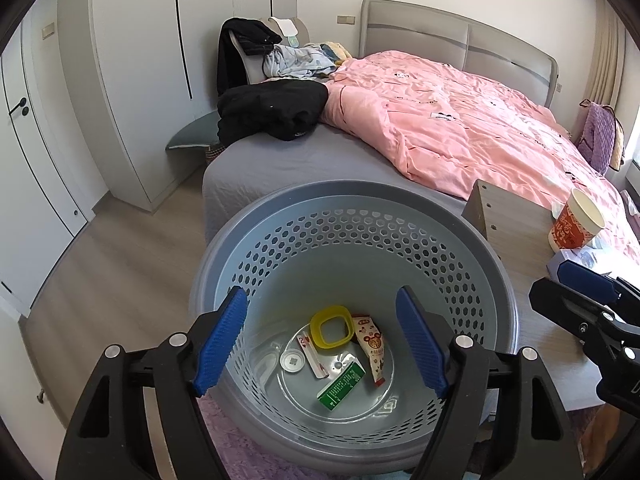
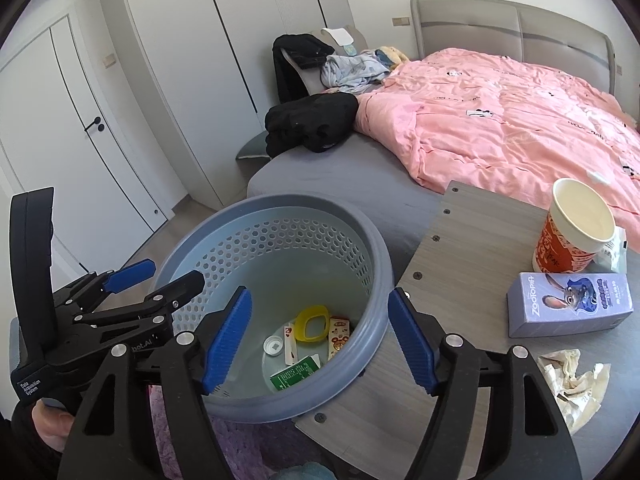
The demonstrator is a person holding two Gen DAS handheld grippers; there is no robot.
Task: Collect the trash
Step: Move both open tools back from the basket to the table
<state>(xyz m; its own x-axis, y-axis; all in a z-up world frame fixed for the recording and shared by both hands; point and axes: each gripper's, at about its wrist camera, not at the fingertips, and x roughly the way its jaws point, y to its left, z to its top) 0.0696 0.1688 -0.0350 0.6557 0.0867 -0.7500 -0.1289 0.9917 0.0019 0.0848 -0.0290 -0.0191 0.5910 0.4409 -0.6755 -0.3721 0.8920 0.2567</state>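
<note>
The left gripper (image 1: 320, 344) hangs over the grey perforated basket (image 1: 472, 240) with its blue pads wide apart and nothing between them; the right gripper (image 2: 320, 340) is spread the same way, empty, above the basket rim. In the basket lie a yellow ring (image 1: 331, 327), a green carton (image 1: 341, 386), a white cap (image 1: 292, 361) and a red-white wrapper (image 1: 372, 344). Only the right wrist view shows the crumpled paper (image 2: 572, 384) and the purple box (image 2: 570, 304) on the wooden table (image 2: 480, 232); the paper cup (image 2: 576, 228) behind them appears in both views
</note>
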